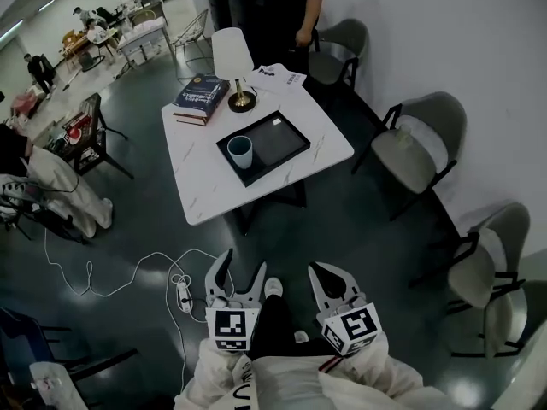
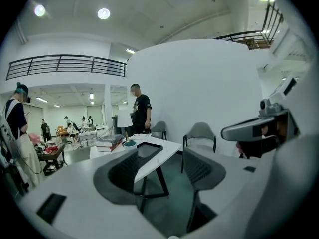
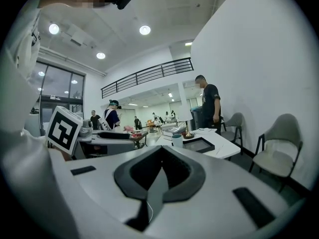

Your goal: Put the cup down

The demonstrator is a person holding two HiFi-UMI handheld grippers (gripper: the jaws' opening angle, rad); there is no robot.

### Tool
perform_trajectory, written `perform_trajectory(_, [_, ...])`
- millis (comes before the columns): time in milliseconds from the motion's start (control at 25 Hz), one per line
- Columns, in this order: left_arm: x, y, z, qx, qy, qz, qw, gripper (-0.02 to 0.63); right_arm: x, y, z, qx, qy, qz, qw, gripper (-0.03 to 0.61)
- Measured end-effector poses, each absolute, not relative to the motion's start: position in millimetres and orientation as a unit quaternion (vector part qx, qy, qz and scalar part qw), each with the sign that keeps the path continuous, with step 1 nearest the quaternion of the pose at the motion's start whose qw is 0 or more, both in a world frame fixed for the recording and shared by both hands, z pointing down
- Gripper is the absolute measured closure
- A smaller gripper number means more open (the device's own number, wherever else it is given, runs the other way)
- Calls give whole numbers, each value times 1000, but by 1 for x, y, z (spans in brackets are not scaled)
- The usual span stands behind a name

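Observation:
A pale blue cup (image 1: pixel 240 152) stands upright at the left end of a black tray (image 1: pixel 275 145) on the white table (image 1: pixel 214 190). No gripper touches it. Both grippers hang low near the person's lap, well short of the table. My left gripper (image 1: pixel 242 268) is open, and nothing lies between its fingers. My right gripper (image 1: pixel 325 272) is shut and empty. The left gripper view looks past my left gripper (image 2: pixel 167 168) to the cup (image 2: pixel 129 144) and tray (image 2: pixel 149 148) far ahead. Beyond my right gripper (image 3: pixel 160 171), the cup (image 3: pixel 177 140) stands beside the tray (image 3: pixel 199 144).
A white lamp (image 1: pixel 232 58), stacked books (image 1: pixel 202 97) and papers (image 1: pixel 278 77) sit at the table's far end. A person (image 1: pixel 291 7) stands behind it. Grey chairs (image 1: pixel 419 148) line the right wall. A power strip and cable (image 1: pixel 181 295) lie on the floor.

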State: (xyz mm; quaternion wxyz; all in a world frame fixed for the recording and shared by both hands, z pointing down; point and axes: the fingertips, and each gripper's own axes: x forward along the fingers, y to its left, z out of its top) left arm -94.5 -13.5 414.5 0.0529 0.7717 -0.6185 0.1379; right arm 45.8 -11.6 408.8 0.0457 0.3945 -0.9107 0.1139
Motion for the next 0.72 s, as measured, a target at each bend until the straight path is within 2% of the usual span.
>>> perform_trajectory(400, [-63, 64, 374, 770, -623, 131, 34, 364, 65, 45, 357, 380, -920, 94, 15, 572])
perform_trajectory(600, [-56, 88, 349, 764, -634, 116, 23, 430, 68, 65, 334, 367, -927, 85, 5, 573])
perform_trajectory(720, [-56, 93, 340, 760, -639, 114, 16, 496, 69, 72, 329, 364, -927, 88, 2, 573])
